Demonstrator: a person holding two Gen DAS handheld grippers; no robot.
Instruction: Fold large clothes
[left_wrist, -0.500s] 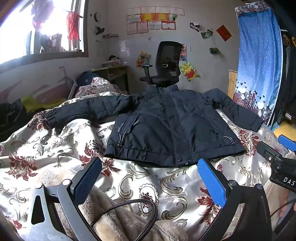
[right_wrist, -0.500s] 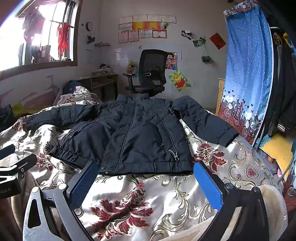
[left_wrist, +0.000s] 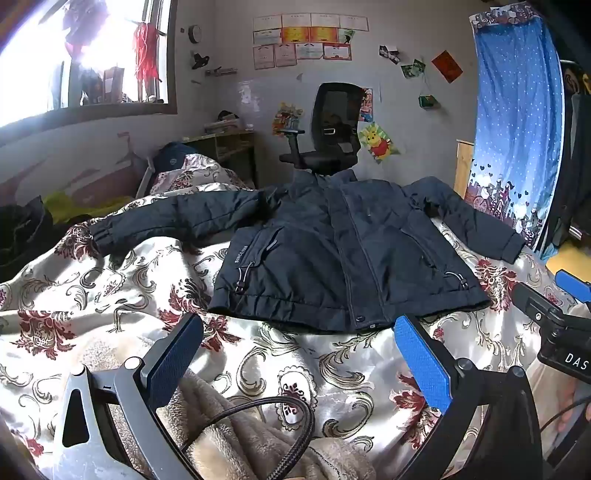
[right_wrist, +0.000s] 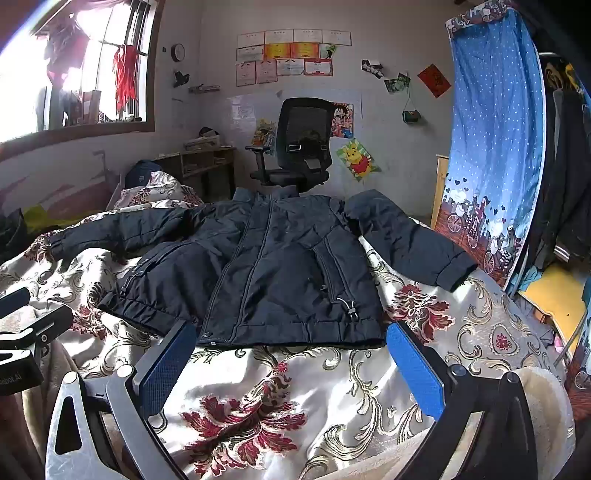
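Matt padded jacket (left_wrist: 332, 254), glossy satin bedspread (left_wrist: 110, 280), fuzzy fleece blanket (left_wrist: 236, 435)

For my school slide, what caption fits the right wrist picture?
Open right gripper faces a dark jacket spread flat on a flowered bedspread.

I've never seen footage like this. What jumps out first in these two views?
A dark padded jacket lies front up, sleeves spread, across a shiny floral bedspread, filling the middle of both views. At the bottom of each picture two blue-padded fingers stand wide apart: the left gripper and the right gripper, both short of the hem and holding nothing. Behind, a black office chair stands by the wall and a blue curtain hangs on the right.
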